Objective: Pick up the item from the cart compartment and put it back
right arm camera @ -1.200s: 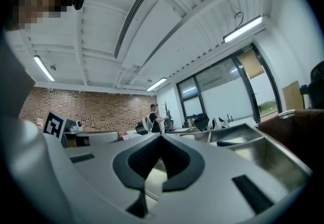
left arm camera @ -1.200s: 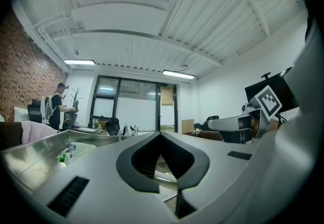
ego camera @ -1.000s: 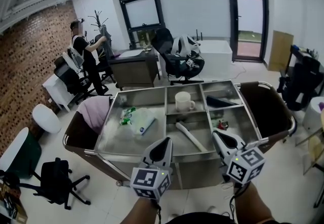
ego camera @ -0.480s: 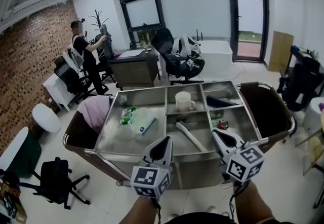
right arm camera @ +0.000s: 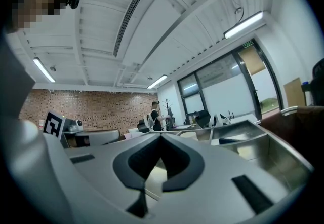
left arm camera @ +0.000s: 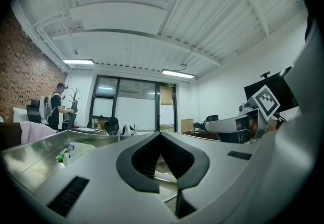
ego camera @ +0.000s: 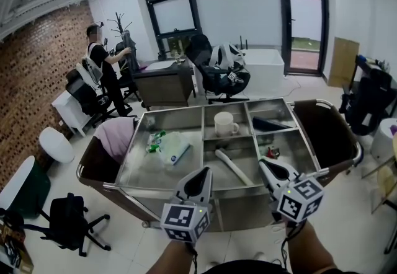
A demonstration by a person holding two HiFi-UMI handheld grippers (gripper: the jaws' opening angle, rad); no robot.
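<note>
Left gripper [ego camera: 203,172] and right gripper [ego camera: 265,164], both closed, flank the white tool [ego camera: 232,166].

Silver cart [ego camera: 175,111], white mug [ego camera: 224,123], pink cloth [ego camera: 116,135], red-brick wall [ego camera: 30,80]

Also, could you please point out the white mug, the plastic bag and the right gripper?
white mug [ego camera: 225,124], head view, middle of its side wall.
plastic bag [ego camera: 170,147], head view, middle of the clear film.
right gripper [ego camera: 264,163], head view, at its closed fingertips.
</note>
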